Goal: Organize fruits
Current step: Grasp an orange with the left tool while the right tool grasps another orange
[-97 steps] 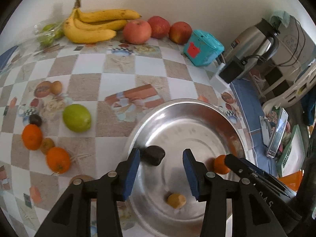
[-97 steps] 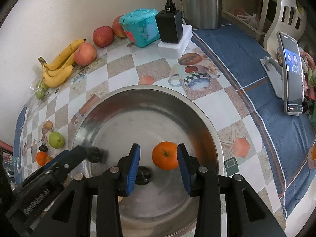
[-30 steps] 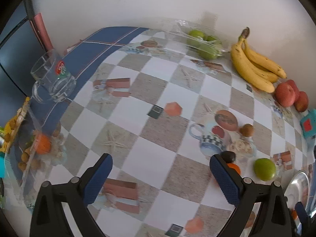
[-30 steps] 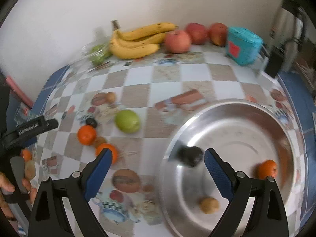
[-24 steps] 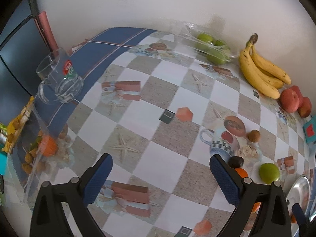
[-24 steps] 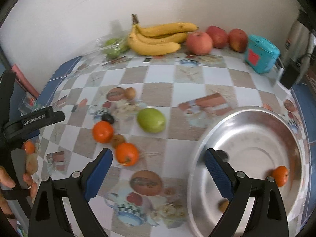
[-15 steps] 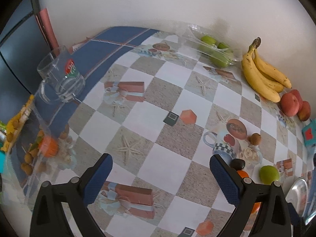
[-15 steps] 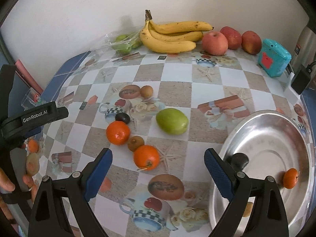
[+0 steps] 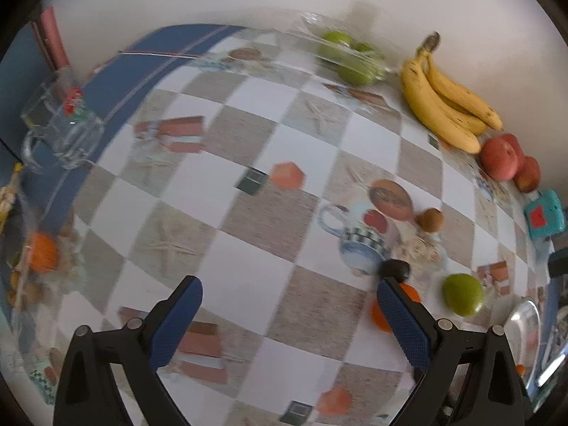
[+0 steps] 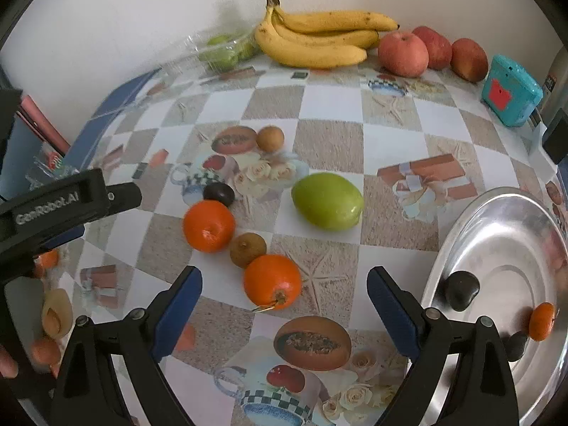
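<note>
My right gripper is wide open and empty, low over the checked tablecloth, with an orange between its fingers. Beyond it lie a brown kiwi, a second orange, a dark plum, a green fruit and a small brown fruit. The steel bowl at right holds dark fruits and a small orange. My left gripper is wide open and empty over bare cloth; the green fruit and plum lie at its right.
Bananas, red apples, a teal box and a clear pack of green fruit line the back wall. A glass mug stands at the left edge. A clear bag of small fruit lies at far left.
Both grippers left the bowl and opened wide. The right one has moved left and closer to the loose oranges. The left one has swung slightly back towards the fruit.
</note>
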The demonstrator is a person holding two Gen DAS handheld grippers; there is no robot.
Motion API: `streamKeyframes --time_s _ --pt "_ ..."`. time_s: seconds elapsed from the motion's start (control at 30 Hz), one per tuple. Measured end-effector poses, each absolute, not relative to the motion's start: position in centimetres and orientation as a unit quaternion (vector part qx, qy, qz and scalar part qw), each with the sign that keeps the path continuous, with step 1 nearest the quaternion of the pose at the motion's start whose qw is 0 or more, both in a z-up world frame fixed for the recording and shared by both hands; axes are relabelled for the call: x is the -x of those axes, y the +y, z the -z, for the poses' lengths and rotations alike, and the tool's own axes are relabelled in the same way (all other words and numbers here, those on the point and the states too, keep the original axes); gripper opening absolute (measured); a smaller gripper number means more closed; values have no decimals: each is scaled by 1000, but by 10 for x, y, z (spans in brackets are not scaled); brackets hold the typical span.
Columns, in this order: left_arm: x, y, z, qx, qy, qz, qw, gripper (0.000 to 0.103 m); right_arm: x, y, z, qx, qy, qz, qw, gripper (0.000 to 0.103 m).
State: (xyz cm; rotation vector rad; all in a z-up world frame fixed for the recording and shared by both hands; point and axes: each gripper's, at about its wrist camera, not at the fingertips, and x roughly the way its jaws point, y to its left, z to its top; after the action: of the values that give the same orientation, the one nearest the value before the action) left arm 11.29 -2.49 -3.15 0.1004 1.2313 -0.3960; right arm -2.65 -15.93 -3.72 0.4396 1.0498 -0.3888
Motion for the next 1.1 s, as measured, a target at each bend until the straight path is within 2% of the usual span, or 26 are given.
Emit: streamKeyframes --time_s 0.3,0.37,0.5,0.67,0.73,0.9,1.03,1.1 --pt "-98 -55 34 -58 573 242 781 98 21 -158 54 -200 508 186 817 94" --pt "-95 -59 35 -57 574 254 776 89 21 -158 56 -198 509 189 816 94" --pt "-91 -68 39 -62 578 274 767 78 21 -159 56 -193 508 194 817 93" --pt "-86 -75 41 -65 576 294 760 60 22 -160 55 -192 505 196 818 73" --pt "-83 -78 42 -70 576 300 757 55 22 -161 55 -195 506 196 817 68" --pt "-81 -84 46 -71 579 308 751 55 23 -161 54 -201 504 190 818 62" --pt "-79 -85 45 -77 576 311 752 41 22 -160 52 -204 501 182 821 51" --pt "-79 -86 45 -78 575 312 752 40 21 -159 51 -207 500 179 822 48"
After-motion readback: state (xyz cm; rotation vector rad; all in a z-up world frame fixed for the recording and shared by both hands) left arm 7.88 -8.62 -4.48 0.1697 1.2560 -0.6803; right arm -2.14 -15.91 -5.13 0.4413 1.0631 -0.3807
